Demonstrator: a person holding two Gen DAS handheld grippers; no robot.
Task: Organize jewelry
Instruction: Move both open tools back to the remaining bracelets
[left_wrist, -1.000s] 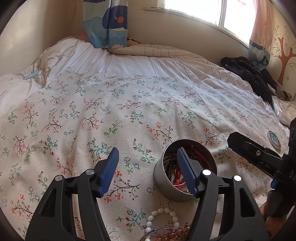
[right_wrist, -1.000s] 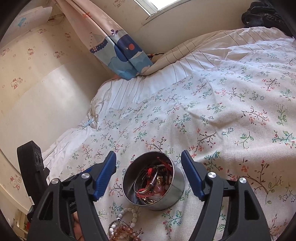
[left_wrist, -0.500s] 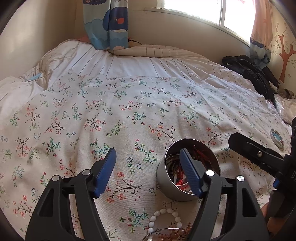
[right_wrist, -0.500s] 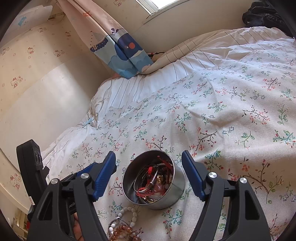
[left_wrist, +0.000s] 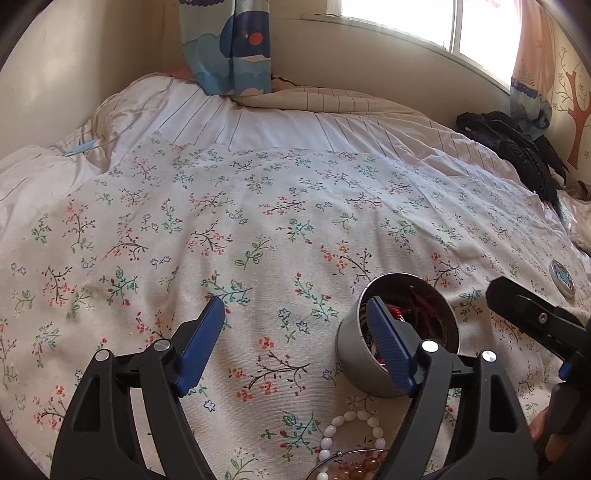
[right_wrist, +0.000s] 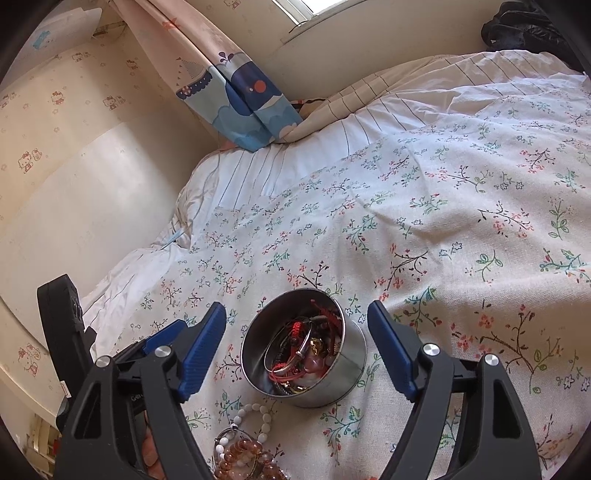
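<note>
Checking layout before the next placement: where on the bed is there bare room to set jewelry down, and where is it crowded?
Bare floral sheet stretches left of the tin and beyond it toward the striped bedding. The sheet right of the tin in the right wrist view is bare too. It is crowded just in front of the tin, where the white bead bracelet and amber beads lie.

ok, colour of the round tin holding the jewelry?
Plain silver metal tin, unpatterned; clearest in the right wrist view.

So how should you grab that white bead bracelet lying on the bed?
Probably pinch the far arc of the white bead bracelet from above: it lies flat, its near side tangled with the amber beads, its far side bare beside the tin.
</note>
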